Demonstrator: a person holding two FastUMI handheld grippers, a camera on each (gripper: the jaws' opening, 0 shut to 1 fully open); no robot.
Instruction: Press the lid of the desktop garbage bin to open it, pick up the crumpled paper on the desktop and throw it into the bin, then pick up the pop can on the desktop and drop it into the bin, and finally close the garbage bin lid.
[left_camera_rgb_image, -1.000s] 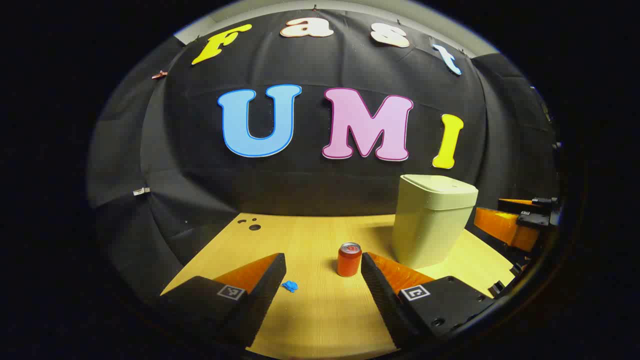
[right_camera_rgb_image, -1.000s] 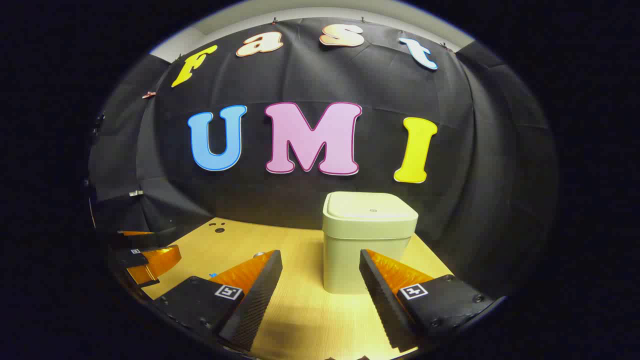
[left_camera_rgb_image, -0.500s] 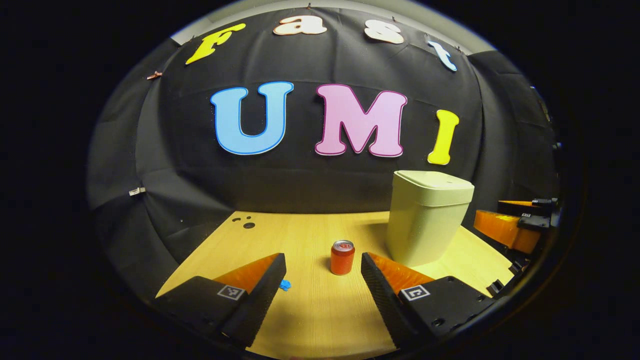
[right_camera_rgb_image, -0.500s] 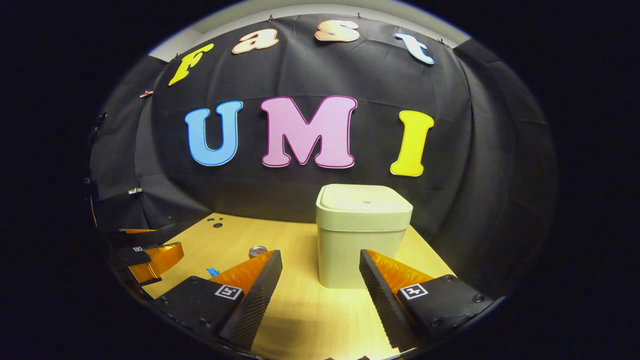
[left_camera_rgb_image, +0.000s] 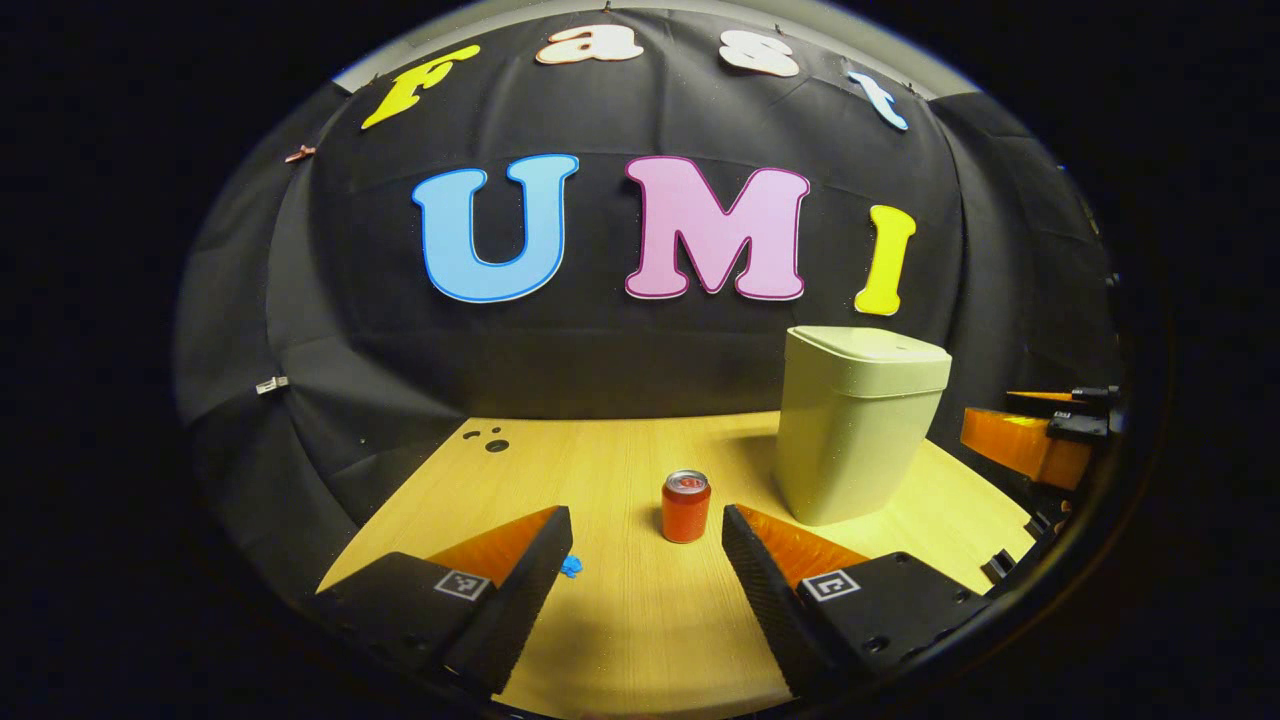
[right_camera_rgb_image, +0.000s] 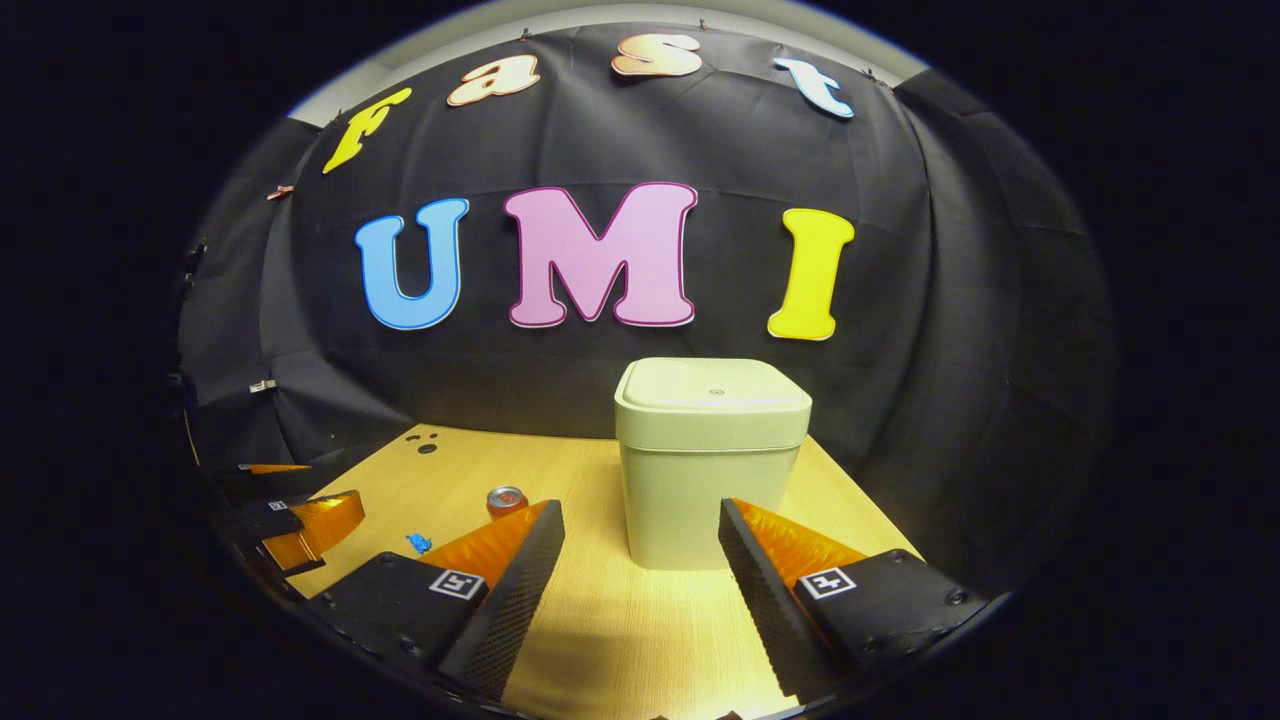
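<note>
Wooden tabletop (left_camera_rgb_image: 620, 610) carries one closed garbage bin (right_camera_rgb_image: 710, 460), one pop can (left_camera_rgb_image: 686, 507), one blue crumpled paper (left_camera_rgb_image: 571, 566); both hand-held grippers, left hand-held gripper (left_camera_rgb_image: 645, 525) and right hand-held gripper (right_camera_rgb_image: 640, 520), gape wide, empty.

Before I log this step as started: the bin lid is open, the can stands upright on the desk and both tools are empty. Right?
Not quite. The bin lid is shut, sitting flat on the bin, as the right gripper view shows. The rest holds: the can stands upright on the desk, and the left tool and right tool are both open and empty.
</note>
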